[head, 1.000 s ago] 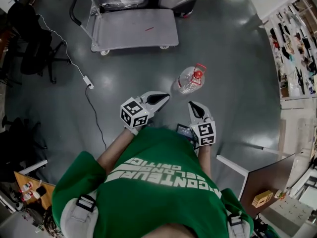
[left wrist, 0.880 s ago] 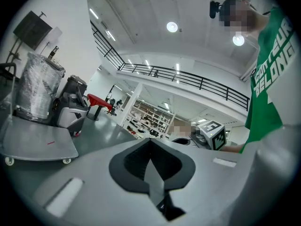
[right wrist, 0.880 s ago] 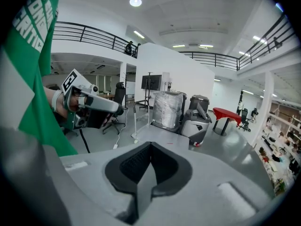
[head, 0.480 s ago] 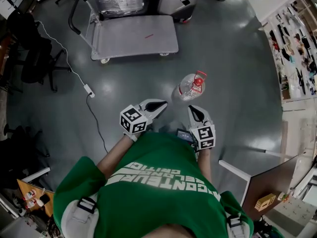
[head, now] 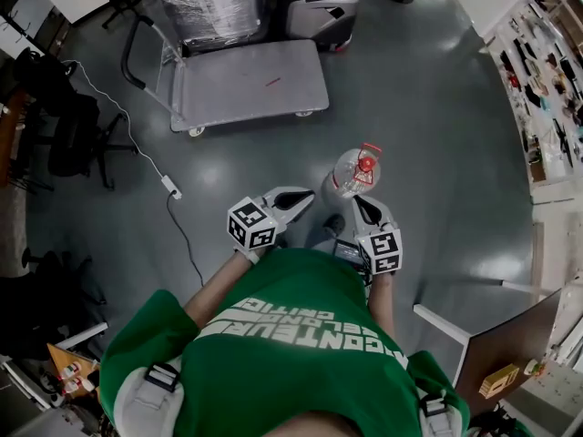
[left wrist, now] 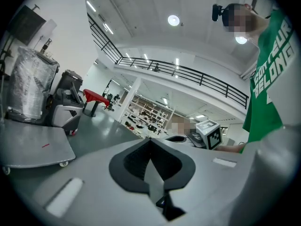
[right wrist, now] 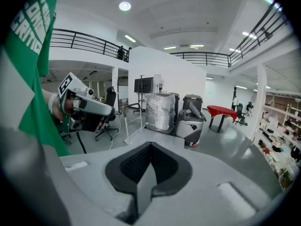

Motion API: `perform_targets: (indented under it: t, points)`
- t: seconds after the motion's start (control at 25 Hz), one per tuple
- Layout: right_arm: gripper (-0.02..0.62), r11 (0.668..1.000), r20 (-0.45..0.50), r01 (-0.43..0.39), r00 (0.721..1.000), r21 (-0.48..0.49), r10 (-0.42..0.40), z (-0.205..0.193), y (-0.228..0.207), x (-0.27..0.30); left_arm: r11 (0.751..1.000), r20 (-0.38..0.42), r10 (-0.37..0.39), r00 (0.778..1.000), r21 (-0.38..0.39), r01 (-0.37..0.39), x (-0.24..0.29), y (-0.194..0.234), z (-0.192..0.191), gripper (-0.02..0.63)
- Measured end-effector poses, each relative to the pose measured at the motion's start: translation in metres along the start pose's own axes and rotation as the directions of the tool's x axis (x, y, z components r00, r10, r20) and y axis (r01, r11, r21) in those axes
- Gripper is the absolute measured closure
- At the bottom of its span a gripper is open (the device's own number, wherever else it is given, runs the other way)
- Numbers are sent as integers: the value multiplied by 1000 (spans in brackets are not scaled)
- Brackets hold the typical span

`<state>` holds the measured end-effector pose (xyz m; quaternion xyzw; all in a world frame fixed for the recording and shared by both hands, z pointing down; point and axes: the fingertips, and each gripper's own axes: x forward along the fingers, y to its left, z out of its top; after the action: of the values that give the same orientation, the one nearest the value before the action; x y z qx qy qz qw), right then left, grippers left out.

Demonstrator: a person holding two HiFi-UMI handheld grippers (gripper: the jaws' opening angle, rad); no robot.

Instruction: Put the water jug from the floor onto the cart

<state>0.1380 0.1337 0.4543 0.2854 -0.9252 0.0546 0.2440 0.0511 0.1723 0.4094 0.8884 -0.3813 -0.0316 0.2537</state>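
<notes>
Right, water jug (head: 353, 173) stands on the floor at frame centre: clear plastic, red handle (head: 368, 163) on top. Probably heavy and slick-sided, so take it by that handle. Left gripper (head: 293, 198) and right gripper (head: 366, 211) are both clenched on nothing, just below it. Cart (head: 246, 80) sits upper left with open floor between; cable (head: 173, 209) lies off left.

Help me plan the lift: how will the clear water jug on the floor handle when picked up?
The water jug looks bulky, so probably heavy if full; its fill is unclear. Smooth rounded walls may slip. Its thin red handle likely lets it swing.
</notes>
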Motion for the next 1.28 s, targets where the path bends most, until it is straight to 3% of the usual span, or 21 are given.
perform_targets:
  t: [0.2, 0.44, 1.28]
  points:
    - [601, 1000, 1, 9, 1000, 17, -9, 1, -30, 9, 998, -37, -56, 998, 20, 57, 35, -2, 8, 592]
    - [601, 998, -16, 16, 1000, 55, -15, -12, -67, 14, 997, -60, -74, 995, 31, 76, 77, 5, 19, 592]
    - [601, 996, -27, -1, 1000, 90, 4, -32, -215, 20, 1000, -122, -9, 993, 3, 10, 193, 27, 30, 592]
